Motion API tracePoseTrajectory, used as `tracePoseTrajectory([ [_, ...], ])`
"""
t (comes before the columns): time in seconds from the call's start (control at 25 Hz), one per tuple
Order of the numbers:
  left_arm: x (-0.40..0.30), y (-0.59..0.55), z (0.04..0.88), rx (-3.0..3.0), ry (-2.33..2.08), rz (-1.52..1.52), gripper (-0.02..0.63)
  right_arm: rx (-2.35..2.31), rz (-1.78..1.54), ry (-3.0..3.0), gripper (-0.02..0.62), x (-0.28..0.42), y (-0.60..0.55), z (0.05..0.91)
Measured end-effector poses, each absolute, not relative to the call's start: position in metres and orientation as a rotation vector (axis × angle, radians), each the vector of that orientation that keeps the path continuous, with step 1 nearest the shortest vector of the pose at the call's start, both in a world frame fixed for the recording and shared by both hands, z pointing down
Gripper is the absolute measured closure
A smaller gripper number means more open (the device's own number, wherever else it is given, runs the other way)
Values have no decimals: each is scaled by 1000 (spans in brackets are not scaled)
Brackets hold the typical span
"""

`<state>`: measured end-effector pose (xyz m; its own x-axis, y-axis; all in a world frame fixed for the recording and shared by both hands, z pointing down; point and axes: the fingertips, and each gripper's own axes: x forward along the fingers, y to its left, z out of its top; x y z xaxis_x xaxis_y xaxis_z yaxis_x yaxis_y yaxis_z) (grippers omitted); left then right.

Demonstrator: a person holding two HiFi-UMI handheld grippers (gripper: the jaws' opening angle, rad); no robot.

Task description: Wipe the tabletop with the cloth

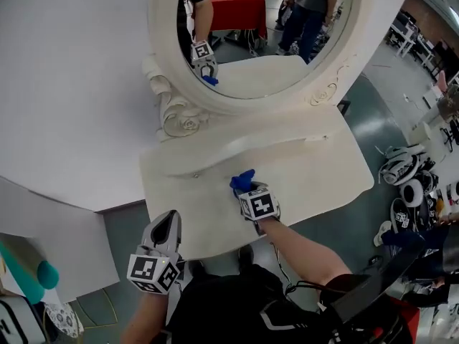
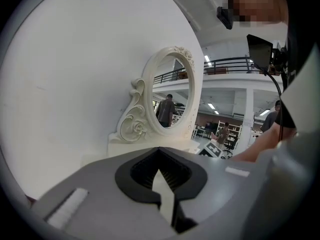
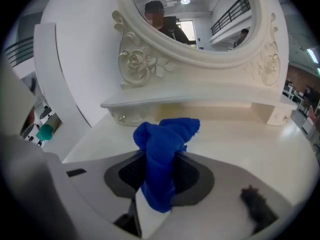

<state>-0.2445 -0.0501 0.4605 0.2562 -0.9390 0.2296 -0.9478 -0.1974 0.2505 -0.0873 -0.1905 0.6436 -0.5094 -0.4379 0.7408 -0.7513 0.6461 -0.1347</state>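
Your right gripper point(image 1: 245, 190) grips the blue cloth point(image 1: 242, 180) mid-tabletop point(image 1: 315, 167), at 6 o'clock from the mirror point(image 1: 267, 77). Your left gripper point(image 1: 168, 223) sits at the 7 o'clock edge, jaws clenched, empty.

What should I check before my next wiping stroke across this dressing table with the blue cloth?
1. Cloth gripped: ok. The right gripper has its jaws shut on the blue cloth.
2. Cloth pressed on the tabletop: cannot tell. The bunch sticks out ahead of the jaws, and contact is not visible.
3. Stroke path: ok. The surface to the right of the cloth is bare.
4. Left gripper out of the way: ok. It sits at the table's front left edge, jaws together, holding nothing.
5. Clearance from the shelf under the mirror: ok. The cloth is apart from it.
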Motion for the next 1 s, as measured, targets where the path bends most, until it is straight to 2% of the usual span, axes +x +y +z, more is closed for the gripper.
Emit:
tracePoseTrajectory([
  [0.24,-260,-46,463,2100,-1818,46,597,883,553,-2165,457,-122,-255,659],
  [0.44,-268,-39,465,2051,-1850,64,597,852,551,-2162,457,-127,-257,668],
  [0.6,-265,-43,464,2074,-1830,48,597,820,507,-2129,457,-107,-228,670],
  [1.0,-235,-57,465,2202,-1702,64,597,852,644,-2102,458,-35,-125,669],
])
